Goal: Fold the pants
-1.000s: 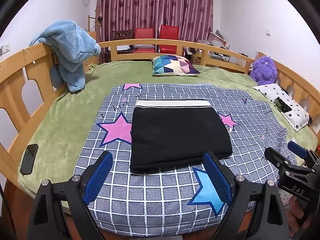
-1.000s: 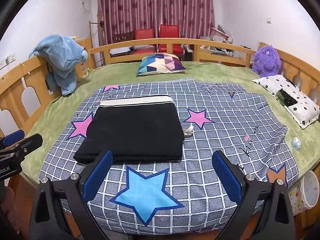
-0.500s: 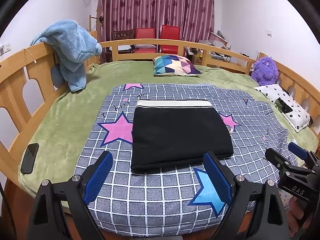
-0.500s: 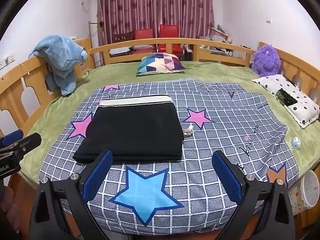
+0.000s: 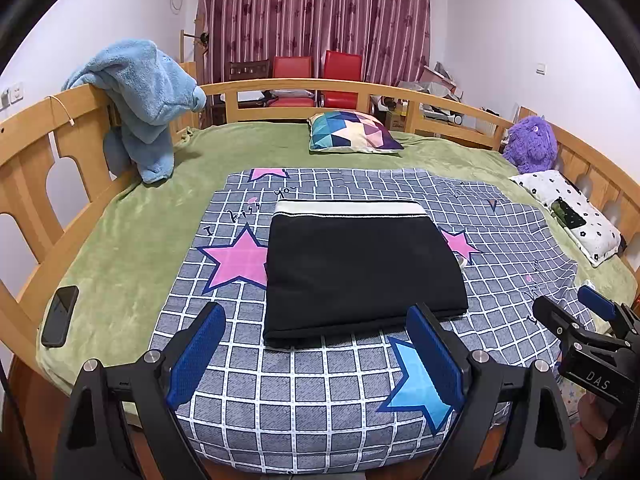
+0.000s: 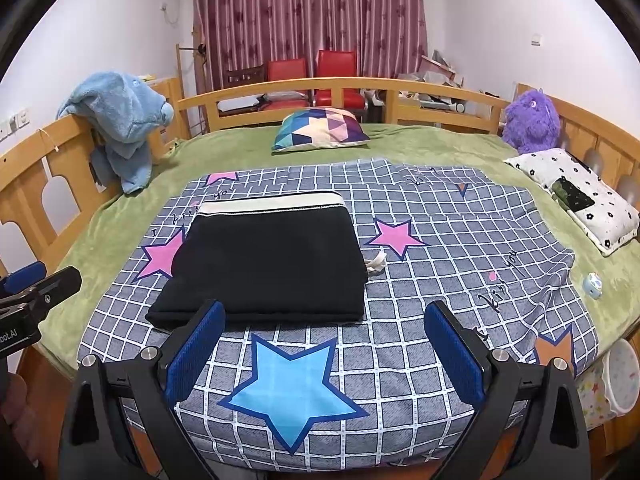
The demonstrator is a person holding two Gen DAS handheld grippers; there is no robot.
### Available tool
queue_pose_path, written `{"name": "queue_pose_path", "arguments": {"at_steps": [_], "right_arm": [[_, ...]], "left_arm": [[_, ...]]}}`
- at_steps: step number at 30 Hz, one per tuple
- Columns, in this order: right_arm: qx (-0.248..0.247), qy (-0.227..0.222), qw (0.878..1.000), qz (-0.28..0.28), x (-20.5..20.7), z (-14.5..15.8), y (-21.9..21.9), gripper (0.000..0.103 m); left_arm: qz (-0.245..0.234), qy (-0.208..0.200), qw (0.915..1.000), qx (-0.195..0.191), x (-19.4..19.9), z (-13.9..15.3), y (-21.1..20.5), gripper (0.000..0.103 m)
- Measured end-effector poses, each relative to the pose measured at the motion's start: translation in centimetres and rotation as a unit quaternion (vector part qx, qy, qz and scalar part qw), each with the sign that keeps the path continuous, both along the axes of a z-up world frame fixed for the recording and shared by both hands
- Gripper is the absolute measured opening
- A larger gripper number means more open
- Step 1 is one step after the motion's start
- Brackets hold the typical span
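We hold both tongs above the near edge of the bed, pointing down at a slant over the grey checked bedspread with pink and blue stars. Our left tongs stand released, their blue ribbed pads spread wide with nothing between them; our right tongs are likewise spread wide and empty.

The black pants with a cream waistband, already folded into a flat rectangle, lie on the bedspread just beyond the fingertips of both tongs, apart from them. The waistband lies along the far edge of the rectangle and the thick folded edge faces us. A short cream drawstring end pokes out at the right side of the pants, beside a pink star. In the right wrist view a large light-blue star sits between the pads, nearer to us than the pants.

Under the bedspread lies a green plush blanket, with a black phone resting on it near the left edge. A light-blue fluffy garment hangs over the curved wooden bed rail at the left. A multicoloured geometric cushion lies at the far side, and a purple furry toy sits at the right next to a white pillow with black flowers.
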State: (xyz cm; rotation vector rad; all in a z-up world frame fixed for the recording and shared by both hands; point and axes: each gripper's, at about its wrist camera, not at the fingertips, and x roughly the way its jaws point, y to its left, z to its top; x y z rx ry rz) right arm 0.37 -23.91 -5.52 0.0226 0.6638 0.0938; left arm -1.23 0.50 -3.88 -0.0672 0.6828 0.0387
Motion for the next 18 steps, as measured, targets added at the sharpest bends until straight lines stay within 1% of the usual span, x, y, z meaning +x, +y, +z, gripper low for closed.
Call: {"name": "queue_pose_path", "arguments": {"at_steps": [18], "right_arm": [[0.001,-0.001,1.000,-0.004,-0.13,0.01,0.18,0.098]], "left_arm": [[0.002,-0.001,1.0000,-0.001,-0.09,0.06,-0.10,0.092]]}}
